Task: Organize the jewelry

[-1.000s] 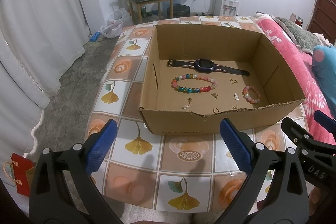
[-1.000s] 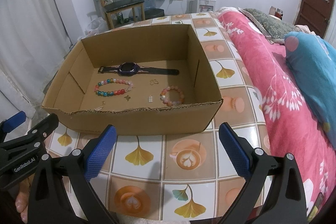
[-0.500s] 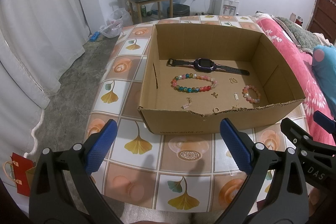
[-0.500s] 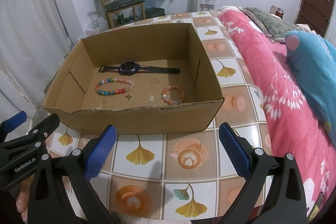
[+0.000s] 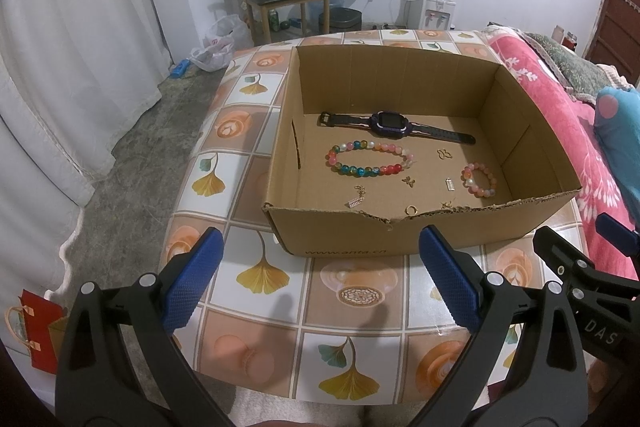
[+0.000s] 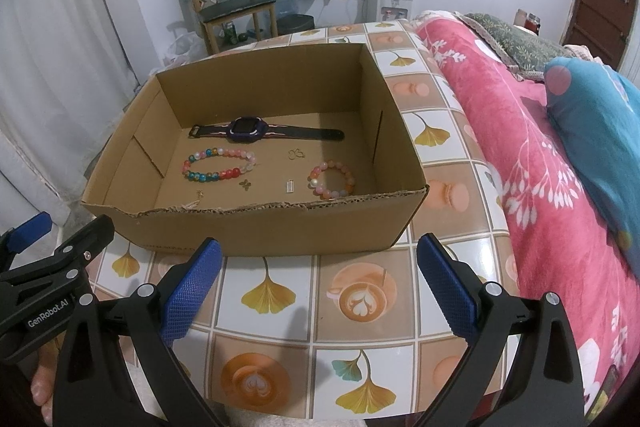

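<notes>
Both claws hang spread wide and empty above the near edge of the tiled worktop [image 5: 256,155]: the left claw [image 5: 320,285] and the right claw [image 6: 318,283] each sit just short of the cardboard box's [image 5: 404,229] torn front wall. Inside the box, a dark watch [image 5: 390,125] lies along the far side, a long multicoloured bead bracelet [image 5: 370,159] just in front of it, and a smaller pink bead bracelet [image 5: 480,180] toward the right wall. Small gold charms [image 5: 408,181] are scattered between and nearer the front wall.
</notes>
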A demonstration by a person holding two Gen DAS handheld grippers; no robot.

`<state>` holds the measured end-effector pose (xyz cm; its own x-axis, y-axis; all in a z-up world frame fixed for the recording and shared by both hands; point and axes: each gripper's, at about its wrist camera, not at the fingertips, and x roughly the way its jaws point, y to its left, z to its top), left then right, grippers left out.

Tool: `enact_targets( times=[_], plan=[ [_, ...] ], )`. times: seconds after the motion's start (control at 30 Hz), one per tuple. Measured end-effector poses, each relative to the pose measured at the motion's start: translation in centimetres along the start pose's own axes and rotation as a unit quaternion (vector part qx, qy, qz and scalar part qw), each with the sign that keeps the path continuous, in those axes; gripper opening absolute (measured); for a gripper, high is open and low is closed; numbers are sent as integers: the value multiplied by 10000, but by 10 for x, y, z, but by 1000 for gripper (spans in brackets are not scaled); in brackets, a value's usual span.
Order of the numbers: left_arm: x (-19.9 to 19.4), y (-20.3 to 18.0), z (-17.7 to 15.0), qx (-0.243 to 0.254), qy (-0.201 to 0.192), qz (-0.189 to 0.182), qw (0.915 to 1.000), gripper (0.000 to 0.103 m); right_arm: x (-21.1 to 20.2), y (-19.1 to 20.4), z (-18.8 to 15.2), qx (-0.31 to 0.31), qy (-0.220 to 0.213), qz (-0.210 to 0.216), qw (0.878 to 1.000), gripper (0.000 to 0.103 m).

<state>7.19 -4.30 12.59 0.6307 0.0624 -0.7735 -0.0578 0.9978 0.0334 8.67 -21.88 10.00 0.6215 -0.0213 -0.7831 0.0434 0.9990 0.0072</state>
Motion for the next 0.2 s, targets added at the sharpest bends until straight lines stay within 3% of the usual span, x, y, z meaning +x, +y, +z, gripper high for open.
enact_targets(
  times=[0.2],
  plan=[
    [2, -1, -3, -9, 15, -4, 10000, 95, 0, 3, -1, 8, 16, 8, 10000, 95]
  ],
)
